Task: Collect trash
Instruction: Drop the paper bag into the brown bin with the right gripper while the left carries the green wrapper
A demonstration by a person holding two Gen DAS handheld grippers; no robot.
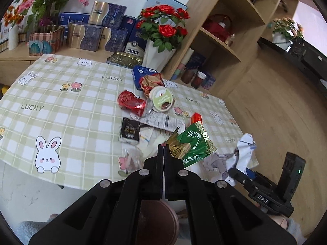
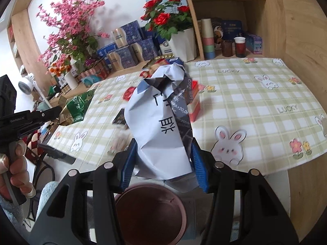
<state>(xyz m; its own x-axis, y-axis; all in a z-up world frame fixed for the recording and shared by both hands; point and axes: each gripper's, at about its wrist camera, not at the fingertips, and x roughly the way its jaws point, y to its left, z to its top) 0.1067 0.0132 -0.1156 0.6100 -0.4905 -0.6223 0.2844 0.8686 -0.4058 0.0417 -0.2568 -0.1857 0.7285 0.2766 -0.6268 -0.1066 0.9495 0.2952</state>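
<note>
Claw on the right (image 2: 161,159): its blue-padded fingers (image 2: 199,163) are clamped on a crumpled sheet of white paper (image 2: 161,126) with black printed characters, held up off the worktop (image 2: 255,102) and directly above a round brown bin (image 2: 151,210) that sits below the worktop's near edge. From the left wrist view the same paper (image 1: 246,153) shows at the far right, pinched in that claw (image 1: 241,173) just off the corner of the worktop (image 1: 71,102).

Left claw (image 1: 163,149): its two black fingers are pressed together with almost no gap, gripping the gold edge of a green and gold foil wrapper (image 1: 194,145). The wrapper hangs beside the near edge of the worktop, and the brown bin (image 1: 157,220) lies under this claw too. In the right wrist view the left claw (image 2: 58,110) and the wrapper (image 2: 78,107) appear at the left, with the person's hand (image 2: 14,163) on the handle.

More litter remains on the checked rabbit tablecloth: a crushed red can (image 1: 132,103), a round green-lidded cup (image 1: 162,100) touching it, a crumpled red and gold wrapper (image 1: 150,81) behind the cup, a blue box (image 1: 143,75), a small black packet (image 1: 129,130), a flat printed sheet (image 1: 161,122) and a red and orange box (image 1: 196,118). A white pot of red roses (image 1: 163,28) stands at the far edge, beside wooden shelves (image 1: 222,26).
</note>
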